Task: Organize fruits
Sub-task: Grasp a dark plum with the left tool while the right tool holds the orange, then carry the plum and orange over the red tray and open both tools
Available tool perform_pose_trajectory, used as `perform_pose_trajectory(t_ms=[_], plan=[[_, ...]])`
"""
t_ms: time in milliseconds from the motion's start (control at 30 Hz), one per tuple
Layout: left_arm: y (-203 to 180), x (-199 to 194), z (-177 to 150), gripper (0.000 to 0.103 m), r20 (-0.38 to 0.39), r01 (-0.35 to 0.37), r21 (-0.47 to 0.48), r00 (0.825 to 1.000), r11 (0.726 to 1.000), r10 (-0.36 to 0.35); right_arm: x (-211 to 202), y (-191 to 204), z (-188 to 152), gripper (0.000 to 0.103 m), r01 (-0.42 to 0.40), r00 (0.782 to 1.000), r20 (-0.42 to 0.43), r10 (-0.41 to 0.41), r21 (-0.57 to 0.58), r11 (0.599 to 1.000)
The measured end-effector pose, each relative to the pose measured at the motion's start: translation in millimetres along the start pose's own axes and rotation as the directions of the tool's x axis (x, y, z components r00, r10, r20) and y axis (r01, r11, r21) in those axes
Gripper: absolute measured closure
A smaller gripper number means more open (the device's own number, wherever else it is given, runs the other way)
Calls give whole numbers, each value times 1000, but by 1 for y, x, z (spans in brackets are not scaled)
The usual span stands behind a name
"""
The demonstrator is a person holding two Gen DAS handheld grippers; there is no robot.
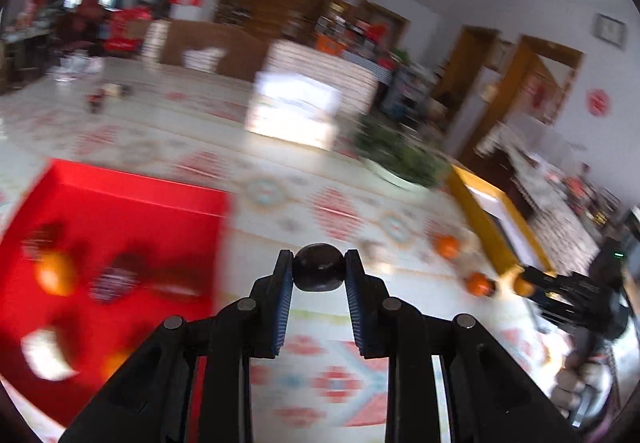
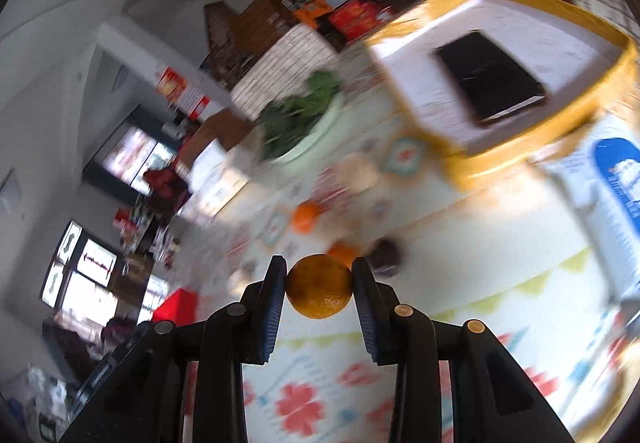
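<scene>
Left tongs are clamped on a small dark round fruit, pinched at the pad tips and carried clear of the tabletop. Judged purpose: transfer to the red tray, which lies just left of the tongs and already contains an orange, a pale piece and dark items too blurred to identify.

Right tongs grip an orange fruit squarely across its middle, lifted above the tabletop. Its destination cannot be told; the tray appears only as a red patch far to the left in the right view.

Loose fruit remaining beside the yellow-rimmed box: one orange near it, another directly behind the held fruit, and a dark fruit just right of that. A pale object lies closer to the box.

Obstructions: a bowl of greens stands left of the box, away from the loose fruit. The right tongs are visible in the left view at the box's near corner, well apart from the tray. Nothing blocks the left tongs' route to the tray. Heavy blur limits finer detail.
</scene>
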State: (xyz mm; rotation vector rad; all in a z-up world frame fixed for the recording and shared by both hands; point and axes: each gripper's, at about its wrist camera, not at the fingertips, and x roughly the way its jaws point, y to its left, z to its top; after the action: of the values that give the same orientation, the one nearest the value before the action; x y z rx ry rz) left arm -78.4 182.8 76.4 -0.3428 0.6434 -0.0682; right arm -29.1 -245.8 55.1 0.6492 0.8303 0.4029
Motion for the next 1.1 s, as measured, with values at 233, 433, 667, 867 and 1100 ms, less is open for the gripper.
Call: perform_pose_trajectory(t_ms=[233,433,667,867,1100], plan=[[78,-35,-5,78,38,-151,-91,987,984,155,45,89,-35,65,-90,988,-136,74,-119,989],[130,-44,-11,78,16,-216,-185,975,959,222,98,156,-79,65,-165,952,-285,108,-185,969],[157,-54,-23,78,-4,-215,-257,975,942,221,151,215,-130,65,-195,922,-380,77,-284,939],[177,-63,-27,62,6,-179,-327,982,928,191,183,235,-146,64,-180,915,-402,36,-325,928],[186,-79,-29,51,35,-150,-367,984,918,175,189,255,-146,43,-124,950,-313,-10,-405,906]])
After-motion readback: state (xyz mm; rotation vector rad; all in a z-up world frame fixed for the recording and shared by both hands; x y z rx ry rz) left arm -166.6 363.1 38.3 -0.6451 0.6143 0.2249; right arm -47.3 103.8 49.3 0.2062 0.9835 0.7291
